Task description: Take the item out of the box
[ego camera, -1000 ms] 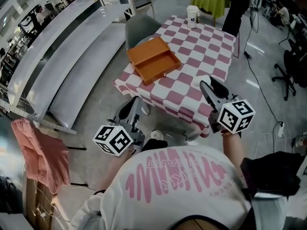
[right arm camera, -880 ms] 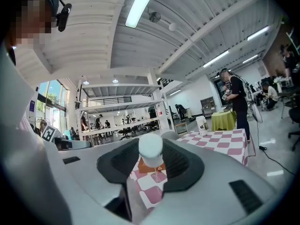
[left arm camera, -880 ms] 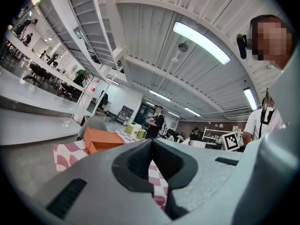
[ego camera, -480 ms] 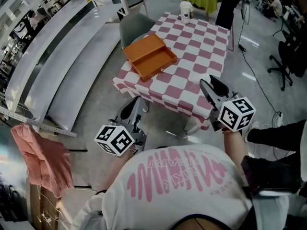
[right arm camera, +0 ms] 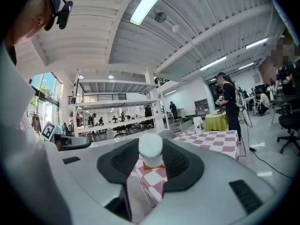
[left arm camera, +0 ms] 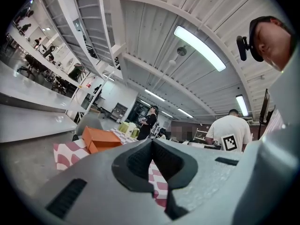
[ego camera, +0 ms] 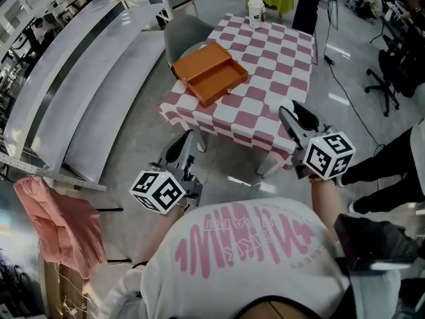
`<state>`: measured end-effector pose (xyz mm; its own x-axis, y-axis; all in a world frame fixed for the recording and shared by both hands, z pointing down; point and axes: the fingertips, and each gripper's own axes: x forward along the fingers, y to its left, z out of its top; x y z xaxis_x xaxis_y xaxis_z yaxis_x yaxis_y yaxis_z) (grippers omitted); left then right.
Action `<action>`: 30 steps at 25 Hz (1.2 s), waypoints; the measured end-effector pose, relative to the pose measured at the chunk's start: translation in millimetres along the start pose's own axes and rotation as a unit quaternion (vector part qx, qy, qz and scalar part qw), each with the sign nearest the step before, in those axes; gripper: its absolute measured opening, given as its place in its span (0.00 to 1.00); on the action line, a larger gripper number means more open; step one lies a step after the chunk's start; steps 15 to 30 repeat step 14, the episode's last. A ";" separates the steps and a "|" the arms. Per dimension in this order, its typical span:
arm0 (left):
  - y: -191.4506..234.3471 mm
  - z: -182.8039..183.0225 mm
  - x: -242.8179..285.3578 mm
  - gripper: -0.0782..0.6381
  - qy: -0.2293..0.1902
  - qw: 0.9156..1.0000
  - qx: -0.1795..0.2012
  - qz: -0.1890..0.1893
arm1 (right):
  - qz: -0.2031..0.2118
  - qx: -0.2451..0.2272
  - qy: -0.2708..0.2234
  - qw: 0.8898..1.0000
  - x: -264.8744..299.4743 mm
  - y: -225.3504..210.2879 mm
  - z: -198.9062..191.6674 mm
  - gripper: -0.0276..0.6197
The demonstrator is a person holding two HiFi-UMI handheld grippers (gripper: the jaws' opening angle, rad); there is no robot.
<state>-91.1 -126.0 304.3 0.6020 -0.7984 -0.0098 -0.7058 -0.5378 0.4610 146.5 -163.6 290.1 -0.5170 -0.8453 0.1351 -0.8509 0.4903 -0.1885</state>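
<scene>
On my left, my left gripper [ego camera: 184, 142] is held low in front of me, short of the desk [ego camera: 279, 65]. Its jaws are closed tip to tip with nothing between them. Further in, the orange box [ego camera: 211, 72] lies open near the desk's far left corner, and from above I see nothing inside it, so I judge the item is already out. On my right, my right gripper [ego camera: 297, 115] reaches over the desk's near edge. Its jaws stand fairly wide with a white-topped item [right arm camera: 151, 150] between the tips. The pads seem to press on both of its sides, so I take it as gripped, though from above I cannot make it out. The lifting-out step looks done, and what is left is putting the item down. For that I need to bring my right gripper over a bare patch of the checked cloth, well clear of the box. Then I lower it level so the item lands upright, and spread the jaws only once it rests.
</scene>
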 end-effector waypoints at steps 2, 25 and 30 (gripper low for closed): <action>2.1 3.3 -5.9 0.12 0.003 1.000 0.001 -0.006 | -0.006 0.001 0.000 1.000 -1.0 7.5 -0.2 0.28; 13.6 28.8 -15.4 0.12 0.010 1.000 -0.011 -0.015 | -0.021 -0.009 0.016 1.000 9.4 27.0 18.6 0.28; 13.6 28.8 -15.4 0.12 0.010 1.000 -0.011 -0.015 | -0.021 -0.009 0.016 1.000 9.4 27.0 18.6 0.28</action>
